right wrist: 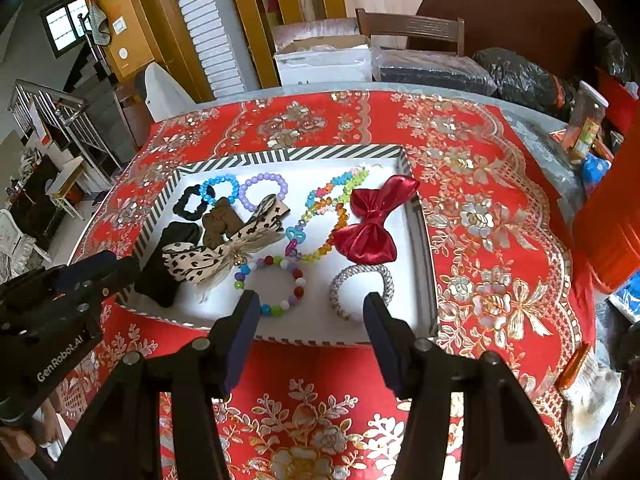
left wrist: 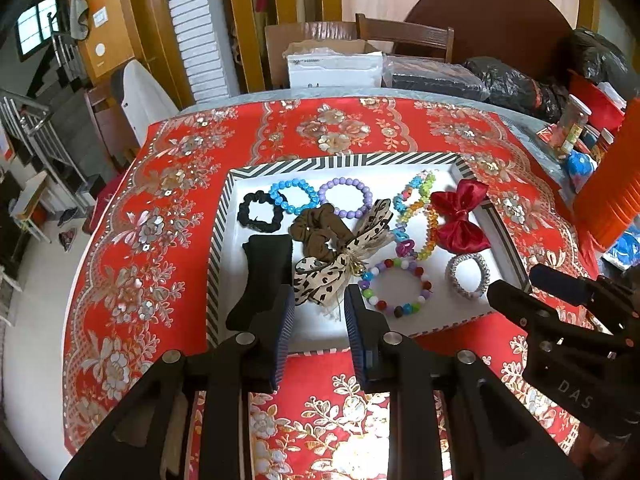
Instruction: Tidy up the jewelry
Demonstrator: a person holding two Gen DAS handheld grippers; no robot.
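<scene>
A white tray with a striped rim [left wrist: 344, 160] [right wrist: 288, 154] lies on the red floral cloth. It holds a red satin bow [left wrist: 460, 216] [right wrist: 372, 220], a silver bracelet [left wrist: 468, 276] [right wrist: 360, 284], a multicolour bead bracelet [left wrist: 396, 288] [right wrist: 272, 284], a leopard-print bow [left wrist: 340, 264] [right wrist: 216, 256], a brown scrunchie [left wrist: 316, 232], blue [left wrist: 294, 196] and purple [left wrist: 346, 196] bead bracelets, a black scrunchie [left wrist: 258, 210] and a black clip [left wrist: 264, 276]. My left gripper [left wrist: 320, 300] hovers open over the tray's near edge, nothing pinched. My right gripper [right wrist: 311, 300] stands wider open between the bead and silver bracelets, empty.
A colourful bead string [left wrist: 416, 216] lies between the bows. Jars and packets [left wrist: 576, 124] crowd the table's right edge beside an orange container [left wrist: 616, 188]. A cardboard box [left wrist: 332, 64], black bags [left wrist: 508, 84] and a wooden chair [left wrist: 404, 36] stand beyond the far edge.
</scene>
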